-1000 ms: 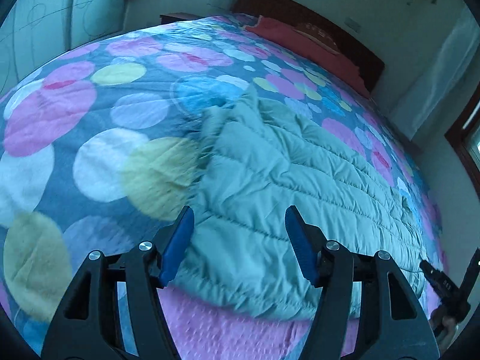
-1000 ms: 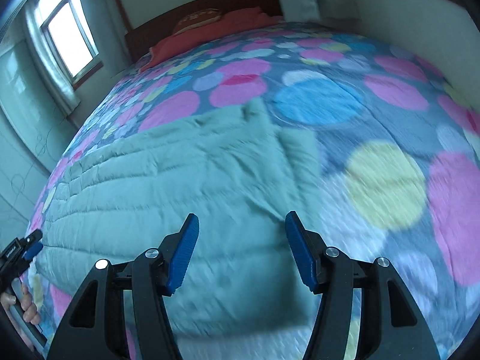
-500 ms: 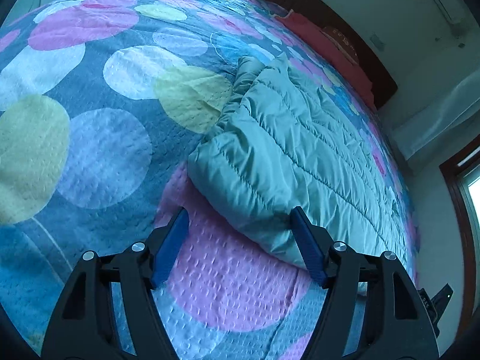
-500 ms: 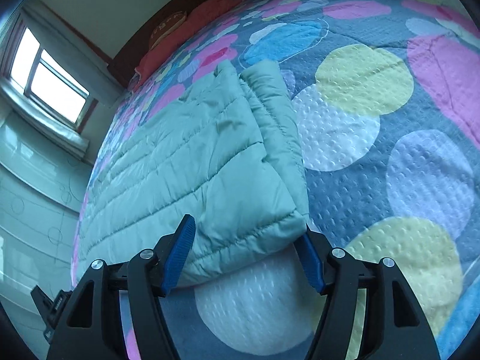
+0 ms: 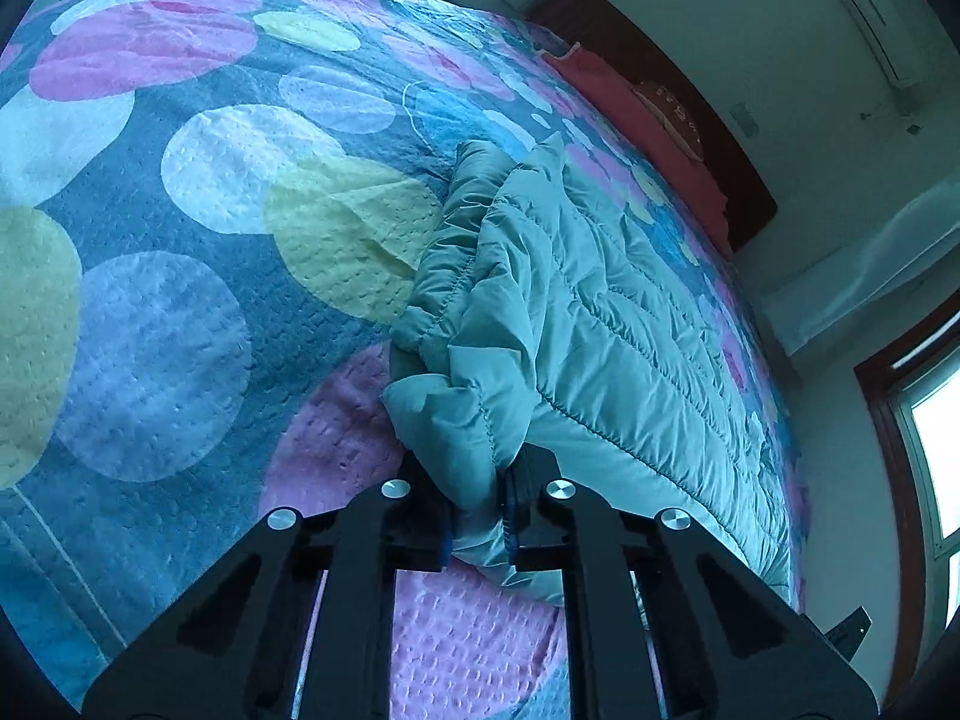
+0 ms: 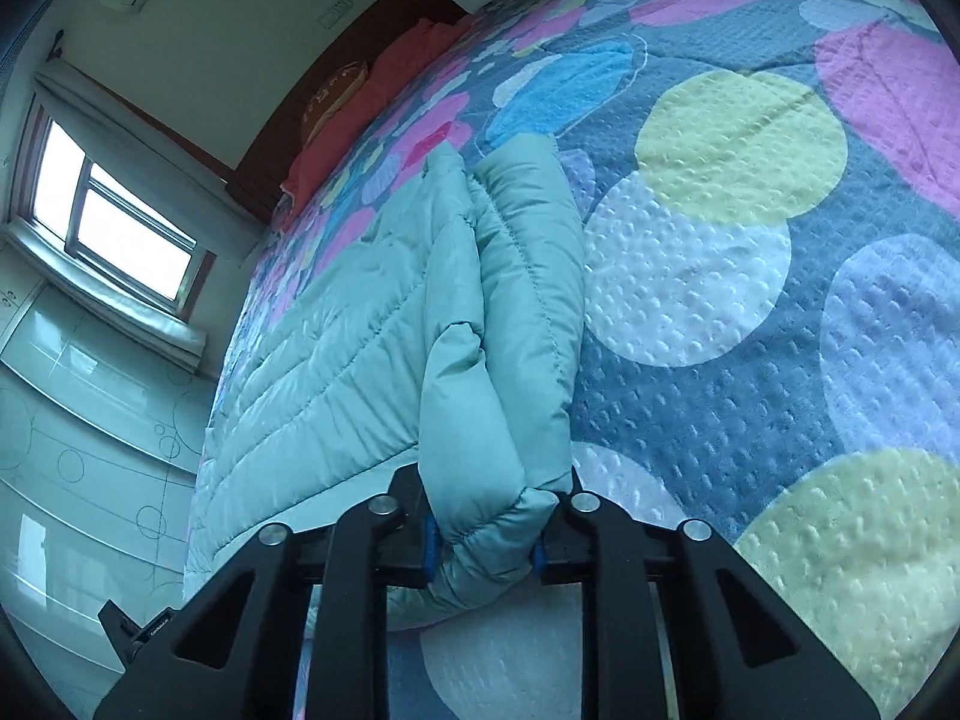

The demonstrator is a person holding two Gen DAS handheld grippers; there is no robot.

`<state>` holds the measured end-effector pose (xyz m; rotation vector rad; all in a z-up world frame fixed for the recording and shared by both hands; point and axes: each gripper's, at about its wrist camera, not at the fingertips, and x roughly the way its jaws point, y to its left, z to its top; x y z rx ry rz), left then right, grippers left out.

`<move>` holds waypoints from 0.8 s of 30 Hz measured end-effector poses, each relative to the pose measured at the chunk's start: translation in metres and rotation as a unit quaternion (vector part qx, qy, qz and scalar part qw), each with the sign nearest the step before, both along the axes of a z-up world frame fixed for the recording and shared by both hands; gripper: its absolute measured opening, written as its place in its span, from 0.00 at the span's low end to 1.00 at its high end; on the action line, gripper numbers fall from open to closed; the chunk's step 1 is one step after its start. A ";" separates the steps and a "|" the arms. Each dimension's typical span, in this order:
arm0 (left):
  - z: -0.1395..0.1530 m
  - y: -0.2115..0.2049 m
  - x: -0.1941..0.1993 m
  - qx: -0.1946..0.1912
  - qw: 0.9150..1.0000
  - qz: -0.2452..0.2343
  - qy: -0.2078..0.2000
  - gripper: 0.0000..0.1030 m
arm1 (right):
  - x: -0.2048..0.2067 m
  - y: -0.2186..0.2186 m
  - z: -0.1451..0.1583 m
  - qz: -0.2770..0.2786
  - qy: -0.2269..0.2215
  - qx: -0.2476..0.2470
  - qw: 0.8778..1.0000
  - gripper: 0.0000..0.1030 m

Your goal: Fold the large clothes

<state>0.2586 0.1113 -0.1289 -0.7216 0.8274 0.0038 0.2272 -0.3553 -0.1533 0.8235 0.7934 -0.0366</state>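
Observation:
A large pale green quilted jacket lies spread on the bed; it also shows in the right wrist view. My left gripper is shut on a bunched near corner of the jacket's edge. My right gripper is shut on the other near corner, where the padded hem is pinched between the blue pads. Both corners are lifted slightly off the bedspread.
The bedspread is blue with large coloured circles and also shows in the right wrist view. Red pillows and a dark headboard are at the far end. A window is on the left wall.
Both grippers dropped to the jacket's near edge and closed on its two corners, which now bunch between the pads.

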 end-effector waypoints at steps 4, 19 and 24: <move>0.006 0.000 -0.007 0.005 1.000 0.000 -0.001 0.08 | -0.005 0.001 0.004 0.002 -0.004 0.001 1.000 0.17; 0.012 0.004 -0.053 0.016 1.000 -0.001 0.016 0.08 | -0.012 0.001 0.006 0.010 0.005 -0.007 1.000 0.17; 0.011 0.009 -0.073 0.015 1.000 0.000 0.021 0.08 | -0.023 0.001 0.006 0.012 0.008 -0.005 1.000 0.17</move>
